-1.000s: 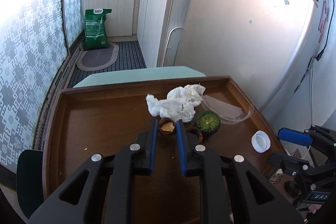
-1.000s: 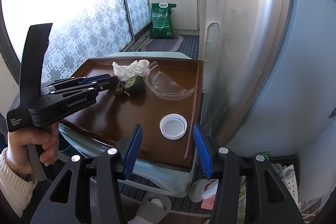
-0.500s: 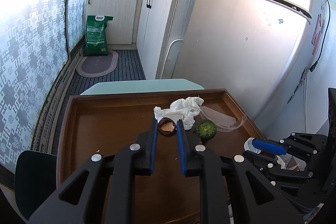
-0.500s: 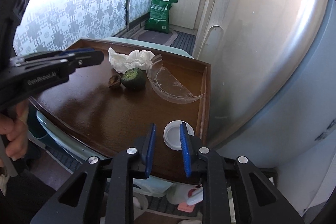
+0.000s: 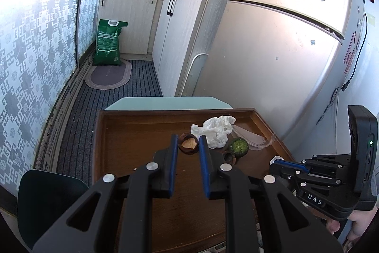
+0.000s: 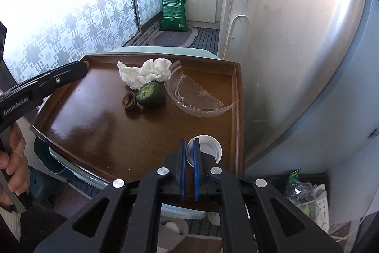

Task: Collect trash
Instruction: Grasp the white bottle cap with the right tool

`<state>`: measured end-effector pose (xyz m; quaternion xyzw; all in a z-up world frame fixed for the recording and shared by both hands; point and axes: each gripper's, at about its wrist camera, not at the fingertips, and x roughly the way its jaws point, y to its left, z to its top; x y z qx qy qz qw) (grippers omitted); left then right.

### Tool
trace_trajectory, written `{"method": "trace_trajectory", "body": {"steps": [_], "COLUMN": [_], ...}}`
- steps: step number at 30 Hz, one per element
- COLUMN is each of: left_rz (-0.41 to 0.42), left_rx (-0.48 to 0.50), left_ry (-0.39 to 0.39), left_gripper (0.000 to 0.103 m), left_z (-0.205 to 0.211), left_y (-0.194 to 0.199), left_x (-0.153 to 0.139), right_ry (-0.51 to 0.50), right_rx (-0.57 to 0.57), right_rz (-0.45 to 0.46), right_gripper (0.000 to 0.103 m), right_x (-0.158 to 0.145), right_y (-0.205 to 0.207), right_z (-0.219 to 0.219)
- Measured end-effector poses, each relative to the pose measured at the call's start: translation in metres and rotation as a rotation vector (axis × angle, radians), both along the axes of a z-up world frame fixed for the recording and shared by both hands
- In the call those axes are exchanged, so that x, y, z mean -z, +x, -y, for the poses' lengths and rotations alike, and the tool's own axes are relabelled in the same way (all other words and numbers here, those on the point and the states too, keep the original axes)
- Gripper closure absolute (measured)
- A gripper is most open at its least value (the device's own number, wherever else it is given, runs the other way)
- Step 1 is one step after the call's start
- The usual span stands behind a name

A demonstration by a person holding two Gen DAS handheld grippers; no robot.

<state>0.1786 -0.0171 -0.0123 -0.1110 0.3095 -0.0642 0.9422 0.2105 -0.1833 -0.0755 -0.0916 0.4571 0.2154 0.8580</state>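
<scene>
My left gripper (image 5: pixel 188 142) is shut on a brown nut shell half (image 5: pixel 188 146) and holds it above the brown tray (image 5: pixel 132 134). My right gripper (image 6: pixel 188 146) is shut on the rim of a white plastic lid (image 6: pixel 208 149) at the tray's near right corner. On the tray lie a crumpled white tissue (image 6: pixel 144 72), a green fruit half (image 6: pixel 151 94), a second brown shell (image 6: pixel 129 100) and a broken clear plastic container (image 6: pixel 196 98). These also show in the left wrist view: tissue (image 5: pixel 216 131), green fruit (image 5: pixel 239 146), shell (image 5: pixel 229 156).
A fridge (image 6: pixel 296 51) stands right against the tray's right side. A bin with trash (image 6: pixel 300 191) sits on the floor at the lower right. A green sack (image 5: pixel 107 43) and cabinets (image 5: pixel 128 23) stand at the far end of the kitchen floor.
My left gripper has lifted the shell half up and back from the tissue. My right gripper has moved onto the white lid and closed on its rim.
</scene>
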Motion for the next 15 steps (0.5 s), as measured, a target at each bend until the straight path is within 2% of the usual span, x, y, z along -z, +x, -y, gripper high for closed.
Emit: {"method": "trace_trajectory", "body": {"steps": [15], "left_rz": [0.017], "left_rx": [-0.066], "left_ry": [-0.013], "left_gripper": [0.084], "left_z": [-0.056], "left_y": [-0.027], "left_x": [-0.007], "right_ry": [-0.005], "right_rx": [-0.096], "right_rz": [0.060], "right_gripper": [0.100], "right_x": [-0.025], "right_y": [-0.015], "right_z": [-0.066]}}
